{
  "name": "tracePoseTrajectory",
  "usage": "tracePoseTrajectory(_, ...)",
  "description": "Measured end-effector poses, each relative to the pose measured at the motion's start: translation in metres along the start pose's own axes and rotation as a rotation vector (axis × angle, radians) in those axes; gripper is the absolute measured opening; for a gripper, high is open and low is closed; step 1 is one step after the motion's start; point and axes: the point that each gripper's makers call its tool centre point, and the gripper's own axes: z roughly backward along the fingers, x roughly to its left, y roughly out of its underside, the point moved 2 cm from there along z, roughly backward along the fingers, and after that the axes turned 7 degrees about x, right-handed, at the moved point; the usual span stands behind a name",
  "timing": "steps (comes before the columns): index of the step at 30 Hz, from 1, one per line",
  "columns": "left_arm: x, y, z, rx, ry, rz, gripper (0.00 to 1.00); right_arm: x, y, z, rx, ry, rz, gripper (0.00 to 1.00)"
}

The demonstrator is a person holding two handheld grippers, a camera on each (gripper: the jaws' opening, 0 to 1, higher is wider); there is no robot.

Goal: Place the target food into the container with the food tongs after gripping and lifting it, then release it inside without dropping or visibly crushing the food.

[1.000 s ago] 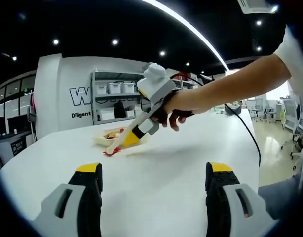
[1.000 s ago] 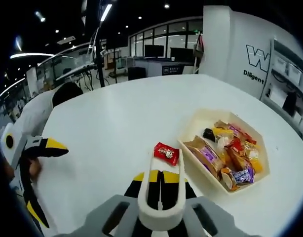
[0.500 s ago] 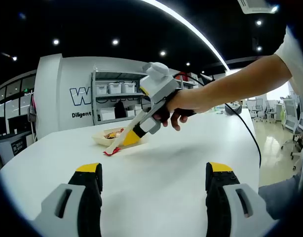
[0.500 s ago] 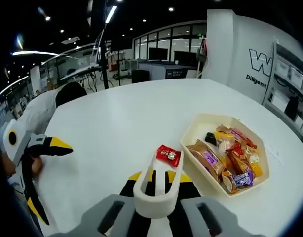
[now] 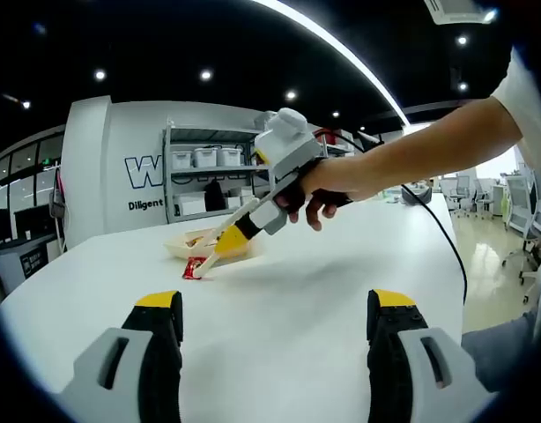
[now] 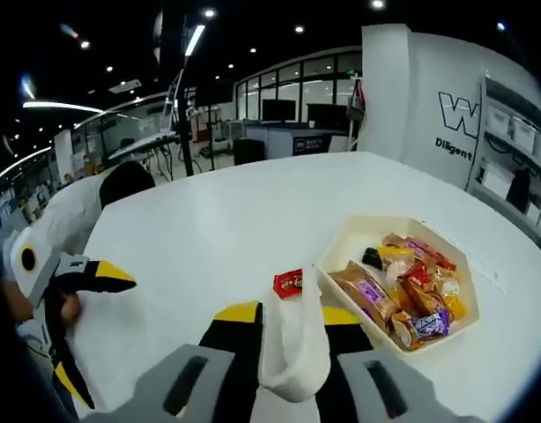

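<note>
A red wrapped candy (image 6: pixel 288 283) stands on edge on the white table, just left of the cream tray (image 6: pixel 345 240) that holds several wrapped snacks. My right gripper (image 6: pixel 290 315) is shut on the white food tongs (image 6: pixel 292 344), whose tips reach the candy; whether they pinch it I cannot tell. In the left gripper view a hand holds the right gripper (image 5: pixel 235 236) sloping down, tongs (image 5: pixel 209 256) meeting the candy (image 5: pixel 194 267) in front of the tray (image 5: pixel 187 240). My left gripper (image 5: pixel 277 304) hovers low over the table, open with nothing in it, also seen from the side (image 6: pixel 87 328).
The round white table (image 5: pixel 341 282) spreads wide around the tray. A black cable (image 5: pixel 442 233) runs along the person's arm toward the table's right edge. Shelves with bins (image 5: pixel 204 159) and a wall stand beyond the far edge.
The right gripper has tipped forward and its tongs have come onto the candy, which went from lying flat to standing on edge. The left gripper has stayed put.
</note>
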Motion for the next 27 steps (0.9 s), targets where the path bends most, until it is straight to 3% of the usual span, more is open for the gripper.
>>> tracePoseTrajectory(6, 0.002, 0.001, -0.001, 0.002, -0.001, 0.002, 0.84, 0.012, 0.001, 0.006, -0.001, -0.021, -0.024, 0.04)
tracePoseTrajectory(13, 0.002, 0.001, -0.002, 0.006, 0.001, 0.003, 0.84, 0.022, -0.004, 0.018, -0.018, -0.031, -0.027, 0.03)
tracePoseTrajectory(27, 0.001, 0.002, -0.002, 0.011, 0.009, 0.017, 0.85, 0.029, 0.006, 0.076, -0.062, -0.058, -0.052, 0.03)
